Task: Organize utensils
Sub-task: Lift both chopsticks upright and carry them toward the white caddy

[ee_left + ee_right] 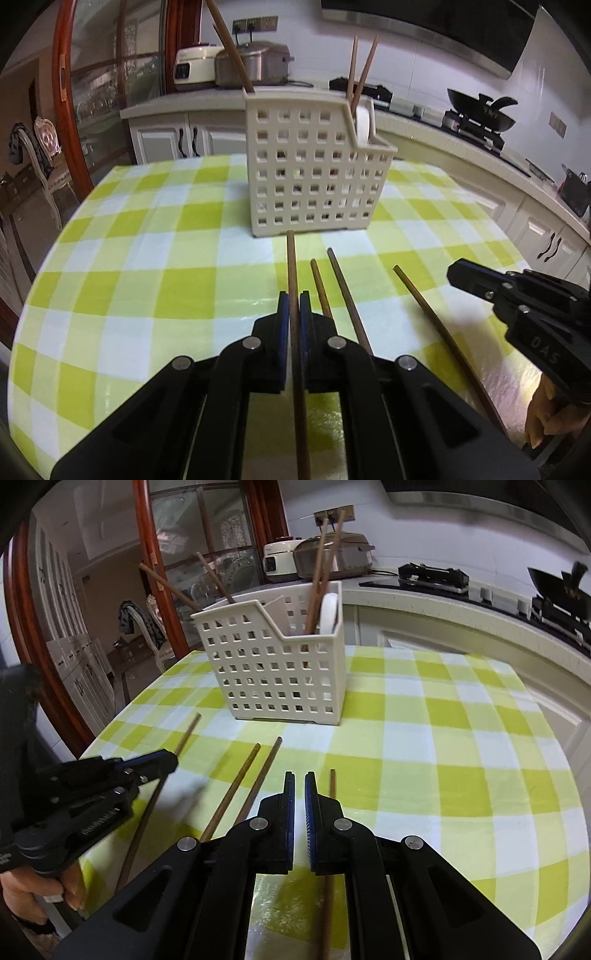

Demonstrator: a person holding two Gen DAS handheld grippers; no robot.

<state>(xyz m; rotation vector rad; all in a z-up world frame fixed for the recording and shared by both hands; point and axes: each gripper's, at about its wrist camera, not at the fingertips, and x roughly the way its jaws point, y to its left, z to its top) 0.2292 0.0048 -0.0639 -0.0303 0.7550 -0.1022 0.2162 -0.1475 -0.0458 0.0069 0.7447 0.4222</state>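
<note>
The left gripper (294, 306) clamped a brown wooden chopstick (295, 332) pointing lengthwise toward the cream perforated plastic basket (314, 173); only the right wrist view showed the right gripper (299, 790) nearly closed, empty.

Both units same build: matte black plastic bodies, two fingers each with blue ribbed pads on the inner faces. Left gripper (294, 310): round silver pivot pins at the linkage joints, triangular cut-outs in the arms. Right gripper (299, 794): identical layout, four silver pins, same blue pads. From the side, the right unit shows small silver screws and embossed lettering "DAS" on the black housing. The left unit also has embossed text, too blurred to read. Dark sleeve visible above the left hand (40, 890).
</note>
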